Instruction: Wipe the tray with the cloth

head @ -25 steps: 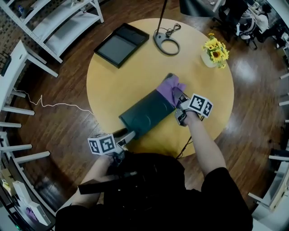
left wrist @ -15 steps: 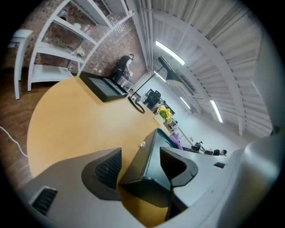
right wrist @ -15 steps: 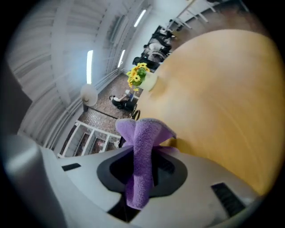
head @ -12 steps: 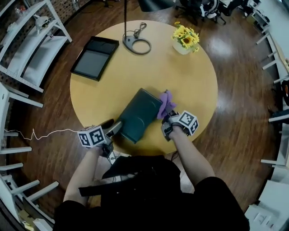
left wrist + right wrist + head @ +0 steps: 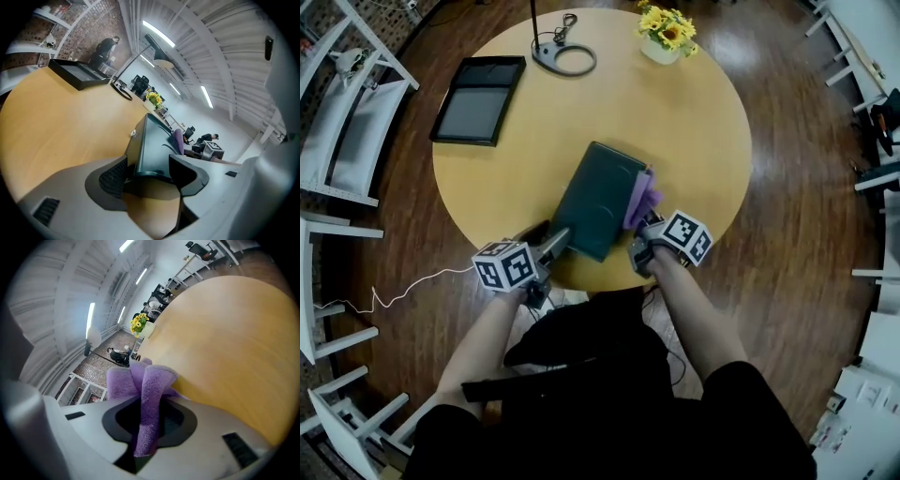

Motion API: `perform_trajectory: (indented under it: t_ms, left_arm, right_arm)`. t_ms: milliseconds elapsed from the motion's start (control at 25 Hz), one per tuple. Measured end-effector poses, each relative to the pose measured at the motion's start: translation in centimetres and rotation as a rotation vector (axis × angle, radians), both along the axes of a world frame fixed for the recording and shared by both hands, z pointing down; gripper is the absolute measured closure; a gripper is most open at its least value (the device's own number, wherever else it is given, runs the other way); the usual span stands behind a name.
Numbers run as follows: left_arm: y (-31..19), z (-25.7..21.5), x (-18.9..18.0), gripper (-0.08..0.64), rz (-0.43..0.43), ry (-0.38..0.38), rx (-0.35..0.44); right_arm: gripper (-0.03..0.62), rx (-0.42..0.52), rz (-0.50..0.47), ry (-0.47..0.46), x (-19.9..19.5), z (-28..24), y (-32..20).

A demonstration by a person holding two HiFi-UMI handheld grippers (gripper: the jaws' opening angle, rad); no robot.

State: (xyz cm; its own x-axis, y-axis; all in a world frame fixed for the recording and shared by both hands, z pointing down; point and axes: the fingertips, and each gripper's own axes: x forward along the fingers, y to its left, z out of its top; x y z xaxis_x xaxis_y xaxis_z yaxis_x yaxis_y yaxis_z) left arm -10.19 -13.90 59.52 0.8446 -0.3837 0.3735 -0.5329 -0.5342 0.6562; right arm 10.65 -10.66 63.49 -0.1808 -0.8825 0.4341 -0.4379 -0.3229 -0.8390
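left hand-held gripper (image 5: 149,164): just opening, tray (image 5: 598,197) end between | right hand-held gripper (image 5: 150,416): clamps cloth (image 5: 152,385) beside tray

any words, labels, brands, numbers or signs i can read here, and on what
No readable text in any view.
Tray: only a faint curved mark, no letters.
Marker cubes: black-and-white square patterns, no letters or numbers.

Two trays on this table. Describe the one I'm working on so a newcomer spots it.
On the round yellow table, look at the edge nearest the person. The dark green tray lies there with the purple cloth against its right side; the other tray is black and sits at the far left.
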Motion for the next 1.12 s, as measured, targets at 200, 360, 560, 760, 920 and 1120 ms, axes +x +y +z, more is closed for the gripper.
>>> perform_trajectory:
  t_ms: [200, 360, 560, 760, 920, 1120]
  left_arm:
    - [-0.3, 0.3, -0.6, 0.314, -0.033, 0.079, -0.064]
    - [-0.4, 0.5, -0.5, 0.314, -0.024, 0.071, -0.063]
    - [0.2, 0.0, -0.2, 0.314, 0.009, 0.018, -0.018]
    - [0.4, 0.0, -0.7, 0.315, -0.03, -0.017, -0.021]
    - [0.5, -0.2, -1.2, 0.311, -0.12, -0.027, -0.032]
    - [1.0, 0.2, -0.5, 0.314, -0.185, -0.098, -0.019]
  right_arm:
    - [0.523, -0.013, -0.061, -0.069, -3.6, 1.1, 3.1]
    - [0.522, -0.024, -0.111, -0.105, -6.6, 1.2, 5.7]
    - [0.522, -0.024, -0.117, -0.206, -9.1, 1.1, 8.1]
    - [0.522, -0.015, -0.159, -0.198, -10.7, 1.2, 9.4]
    - [0.522, -0.022, -0.16, -0.219, -10.7, 1.1, 9.6]
    - [0.525, -0.072, -0.196, -0.227, -10.1, 1.3, 9.8]
